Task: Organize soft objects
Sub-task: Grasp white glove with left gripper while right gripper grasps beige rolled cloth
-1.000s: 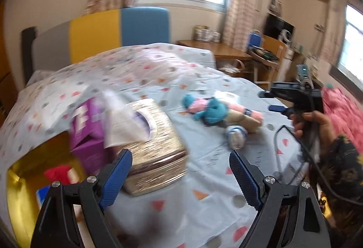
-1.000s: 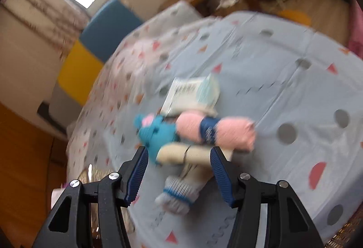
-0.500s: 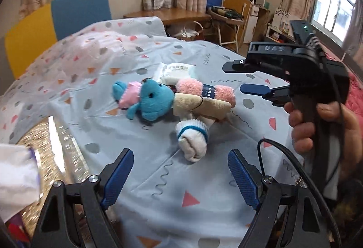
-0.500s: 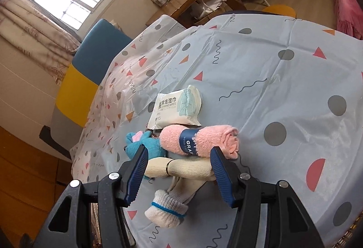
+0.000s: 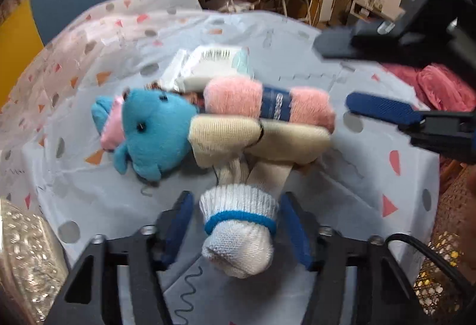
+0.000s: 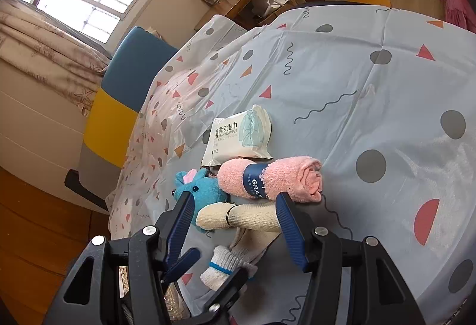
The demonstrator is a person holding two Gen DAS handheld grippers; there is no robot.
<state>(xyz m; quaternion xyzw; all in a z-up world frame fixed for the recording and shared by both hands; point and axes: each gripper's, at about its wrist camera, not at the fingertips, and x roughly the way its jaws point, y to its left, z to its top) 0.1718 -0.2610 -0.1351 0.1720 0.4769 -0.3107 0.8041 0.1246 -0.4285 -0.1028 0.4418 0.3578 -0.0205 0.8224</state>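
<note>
A pile of soft things lies on the patterned tablecloth [image 5: 342,191]: a blue plush toy [image 5: 151,134], a pink rolled towel [image 5: 267,104] with a navy band, a cream fabric roll [image 5: 258,140] and a white knitted glove [image 5: 238,223] with a blue band. My left gripper [image 5: 236,223] points down with the glove's cuff between its jaws. The jaws are closing, and a thin gap still shows at the left pad. My right gripper [image 6: 235,220] hovers open over the cream roll [image 6: 253,218], touching nothing. It also shows at the right of the left wrist view [image 5: 357,78].
A white pack of cleaning wipes [image 6: 241,137] lies just behind the towel. A gold tissue box [image 5: 23,250] sits at the near left. A blue and yellow chair [image 6: 119,93] stands past the table's far edge. Pink bedding [image 5: 440,87] and a woven basket [image 5: 446,235] are at the right.
My left gripper swung right from the gold tissue box, dropped onto the white glove, and its jaws narrowed around the cuff. The right gripper has stayed over the pile.
</note>
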